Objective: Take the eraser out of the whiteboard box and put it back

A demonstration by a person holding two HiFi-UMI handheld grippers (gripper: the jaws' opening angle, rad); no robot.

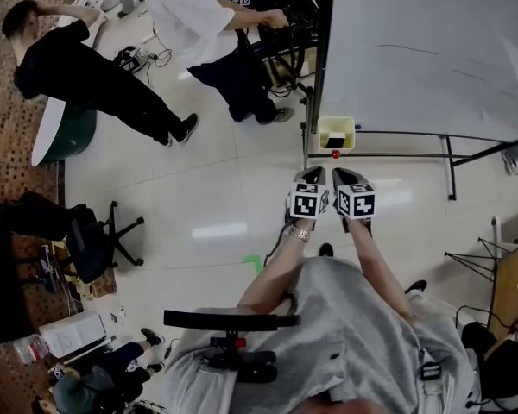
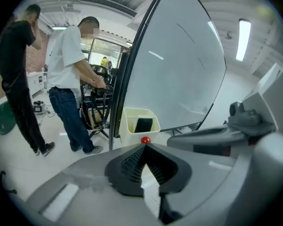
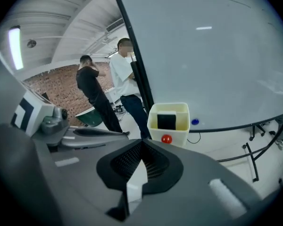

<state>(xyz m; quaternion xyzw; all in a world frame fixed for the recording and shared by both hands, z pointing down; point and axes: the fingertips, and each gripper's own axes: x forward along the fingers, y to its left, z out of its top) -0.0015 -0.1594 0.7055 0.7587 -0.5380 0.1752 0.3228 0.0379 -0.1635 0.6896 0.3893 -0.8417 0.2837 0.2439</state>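
The pale yellow whiteboard box hangs at the lower left corner of the whiteboard. The black eraser stands inside it, and a red knob sits on its front. My left gripper and right gripper are side by side just short of the box, both pointing at it. In the left gripper view the left gripper has its tips together with nothing in them, below the box and eraser. The right gripper looks the same, shut and empty, facing the eraser.
Two people stand by a black cart left of the whiteboard. The whiteboard's stand legs run along the floor to the right. A black office chair is at the left. A blue magnet sits on the board near the box.
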